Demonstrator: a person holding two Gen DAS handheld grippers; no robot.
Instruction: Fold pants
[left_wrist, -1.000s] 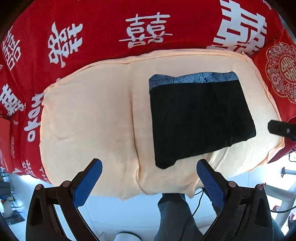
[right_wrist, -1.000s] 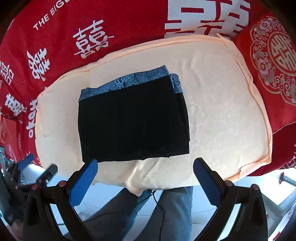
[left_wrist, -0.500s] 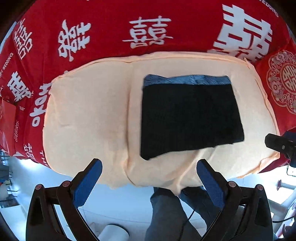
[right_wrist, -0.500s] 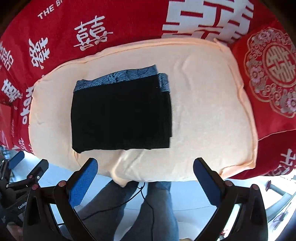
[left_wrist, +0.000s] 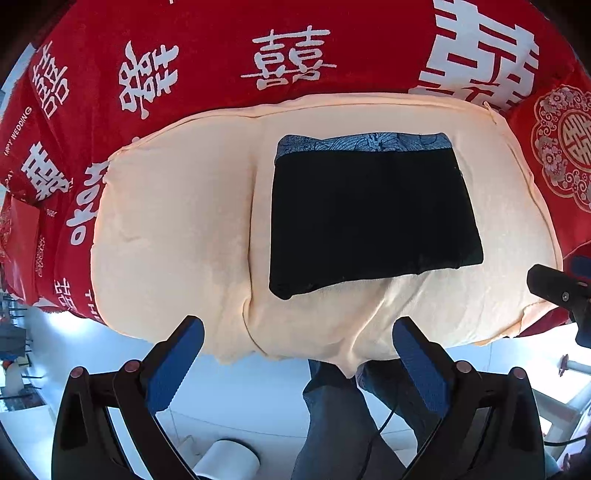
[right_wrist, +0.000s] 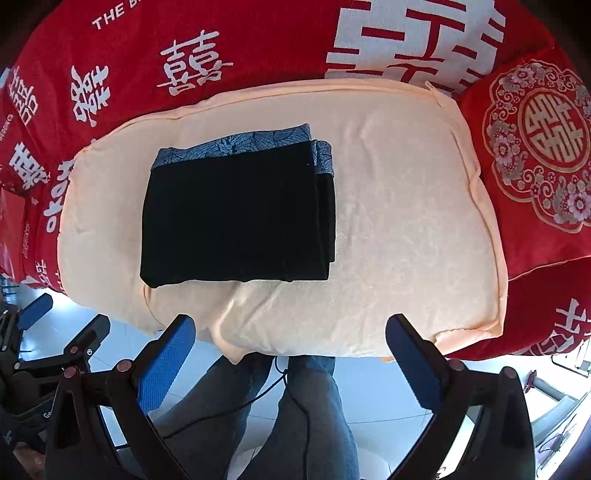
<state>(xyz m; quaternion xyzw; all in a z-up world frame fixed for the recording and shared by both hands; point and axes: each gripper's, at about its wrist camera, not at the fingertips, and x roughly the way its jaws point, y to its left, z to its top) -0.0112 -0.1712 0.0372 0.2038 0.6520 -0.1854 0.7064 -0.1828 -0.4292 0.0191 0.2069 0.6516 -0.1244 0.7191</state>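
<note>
While both sets of blue-padded fingers hang spread wide and empty, the pants lie folded into a compact dark rectangle on a peach blanket, out beyond the fingertips and touching neither tool. Ahead of the left gripper, the bundle sits forward and toward its right-hand finger; ahead of the right gripper, it sits forward and toward the left-hand finger. A patterned blue waistband runs along the far edge, and stacked layers show at the bundle's side in the right wrist view. The corners look square and the edges largely even, though the near corner by the blanket's central crease dips slightly. Under the blanket spreads a red cover printed with white characters, and a person's jeans-clad legs stand below the fingers, at the blanket's near edge. Judging by the tidy shape and both tools holding nothing, the folding appears finished or all but finished; at most, a small straightening of that near corner seems left.
</note>
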